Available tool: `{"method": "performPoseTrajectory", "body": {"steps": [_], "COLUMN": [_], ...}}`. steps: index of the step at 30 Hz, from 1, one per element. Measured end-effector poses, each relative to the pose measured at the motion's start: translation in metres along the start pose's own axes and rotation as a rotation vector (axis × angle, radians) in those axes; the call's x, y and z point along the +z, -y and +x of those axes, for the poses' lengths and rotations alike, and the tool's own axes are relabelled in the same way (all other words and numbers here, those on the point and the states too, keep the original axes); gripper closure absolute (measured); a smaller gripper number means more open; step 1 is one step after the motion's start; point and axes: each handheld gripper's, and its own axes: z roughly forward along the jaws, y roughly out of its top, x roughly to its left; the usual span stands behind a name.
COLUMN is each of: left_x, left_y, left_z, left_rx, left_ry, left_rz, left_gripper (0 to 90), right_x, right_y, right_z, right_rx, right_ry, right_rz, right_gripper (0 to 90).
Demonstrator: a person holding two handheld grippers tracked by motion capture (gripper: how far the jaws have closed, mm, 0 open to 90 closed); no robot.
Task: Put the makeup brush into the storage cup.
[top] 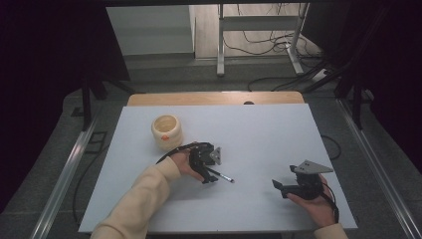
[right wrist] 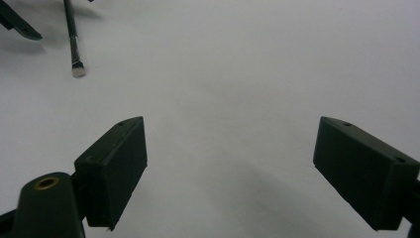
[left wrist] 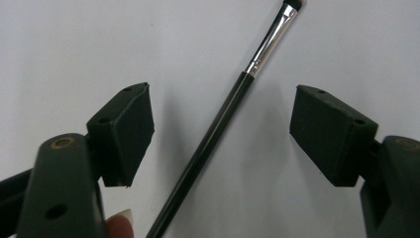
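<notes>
Squarely between spread fingers: brush.

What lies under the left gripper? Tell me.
A thin black brush lies on the white table between the open left gripper jaws, untouched. Its handle end is hidden below the gripper.

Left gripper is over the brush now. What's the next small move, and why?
Probably close the left gripper on the brush. Its black handle lies on the white table between the two open pads, slanted across the gap and touching neither. The right gripper sits apart, open, with nothing between its jaws.
</notes>
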Motion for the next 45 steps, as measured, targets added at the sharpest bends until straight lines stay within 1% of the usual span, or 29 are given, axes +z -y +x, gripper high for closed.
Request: {"method": "performPoseTrajectory", "body": {"steps": [3, 5, 7, 8, 9, 10, 11, 12, 13, 14, 16, 17, 18, 19, 20, 21, 24, 25, 26, 29, 32, 33, 34, 36, 37, 43, 45], "left_x": [0.003, 0.003, 0.004, 0.004, 0.004, 0.004, 0.004, 0.004, 0.004, 0.003, 0.003, 0.003, 0.003, 0.003, 0.003, 0.002, 0.002, 0.002, 0.002, 0.002, 0.002, 0.002, 0.002, 0.001, 0.001, 0.000, -0.001], "left_y": [0.000, 0.000, 0.001, 0.002, 0.003, 0.004, 0.007, 0.007, 0.009, 0.009, 0.010, 0.010, 0.010, 0.009, 0.009, 0.008, 0.004, 0.004, 0.003, 0.004, 0.004, 0.003, 0.003, 0.001, 0.000, -0.002, -0.002], "left_z": [0.002, 0.004, 0.005, 0.007, 0.008, 0.009, 0.013, 0.013, 0.015, 0.017, 0.020, 0.019, 0.019, 0.015, 0.015, 0.012, 0.007, 0.007, 0.007, 0.008, 0.009, 0.008, 0.008, 0.006, 0.005, 0.004, 0.004], "left_rx": [0.005, 0.000, -0.009, -0.010, -0.017, -0.015, -0.024, -0.024, -0.034, -0.041, -0.048, -0.038, -0.038, -0.009, -0.009, -0.001, 0.024, 0.025, 0.024, 0.005, -0.002, 0.002, 0.002, 0.000, -0.001, -0.009, -0.011], "left_ry": [0.014, 0.029, 0.054, 0.077, 0.100, 0.108, 0.123, 0.123, 0.124, 0.125, 0.121, 0.113, 0.113, 0.092, 0.092, 0.090, 0.078, 0.081, 0.089, 0.108, 0.112, 0.106, 0.106, 0.093, 0.084, 0.074, 0.065], "left_rz": [0.015, 0.012, 0.007, 0.006, -0.001, -0.007, -0.028, -0.028, -0.039, -0.043, -0.046, -0.047, -0.047, -0.041, -0.041, -0.034, -0.015, -0.012, -0.007, -0.010, -0.012, -0.004, -0.004, 0.006, 0.019, 0.032, 0.036], "left_gripper": [29.2, 30.5, 33.7, 35.4, 39.6, 42.3, 45.5, 47.9, 47.9, 52.9, 59.8, 62.3, 62.6, 63.3, 66.0, 66.0, 76.1, 78.5, 78.5, 83.1, 83.7, 83.7, 83.7, 83.8, 83.8, 83.8, 83.8], "right_x": [0.000, 0.000, 0.000, 0.000, 0.000, 0.000, 0.001, 0.001, 0.001, 0.001, 0.001, 0.001, 0.000, 0.000, 0.000, 0.000, 0.000, 0.000, 0.000, 0.000, -0.001, -0.001, -0.001, -0.001, -0.002, -0.002, -0.002], "right_y": [0.000, 0.000, 0.000, 0.000, 0.000, 0.000, 0.000, 0.000, 0.000, 0.000, 0.000, 0.000, 0.000, 0.000, 0.000, 0.000, 0.000, 0.000, 0.000, 0.000, 0.000, 0.000, 0.000, 0.000, 0.000, -0.001, -0.001], "right_z": [0.000, 0.000, 0.000, 0.000, 0.000, 0.000, 0.000, 0.000, 0.000, 0.000, 0.000, 0.000, 0.000, 0.000, 0.000, 0.000, 0.000, 0.000, 0.000, 0.001, 0.001, 0.000, 0.000, 0.000, 0.000, 0.000, 0.000], "right_rx": [-0.002, -0.002, -0.001, -0.001, -0.002, -0.003, -0.005, -0.005, -0.005, -0.005, -0.006, -0.006, -0.006, -0.005, -0.005, -0.005, -0.004, -0.004, -0.004, -0.006, -0.005, -0.003, -0.003, -0.003, -0.003, -0.002, -0.003], "right_ry": [0.001, 0.001, 0.001, 0.001, 0.002, 0.001, 0.000, 0.000, 0.001, 0.001, 0.001, 0.002, 0.001, 0.002, 0.003, 0.003, 0.003, 0.003, 0.003, 0.001, 0.002, 0.002, 0.002, 0.005, 0.006, 0.006, 0.007], "right_rz": [0.001, 0.002, 0.000, 0.000, 0.001, 0.002, 0.004, 0.004, 0.005, 0.004, 0.003, 0.002, 0.002, 0.002, 0.003, 0.003, 0.002, 0.002, 0.002, -0.002, -0.003, -0.002, -0.002, -0.007, -0.008, -0.011, -0.011], "right_gripper": [13.8, 13.8, 13.8, 13.8, 13.8, 13.9, 13.9, 13.9, 13.9, 13.8, 13.9, 13.9, 13.9, 13.9, 13.9, 13.9, 13.9, 13.9, 13.8, 13.9, 13.9, 13.9, 13.9, 13.9, 13.9, 14.0, 14.0]}}
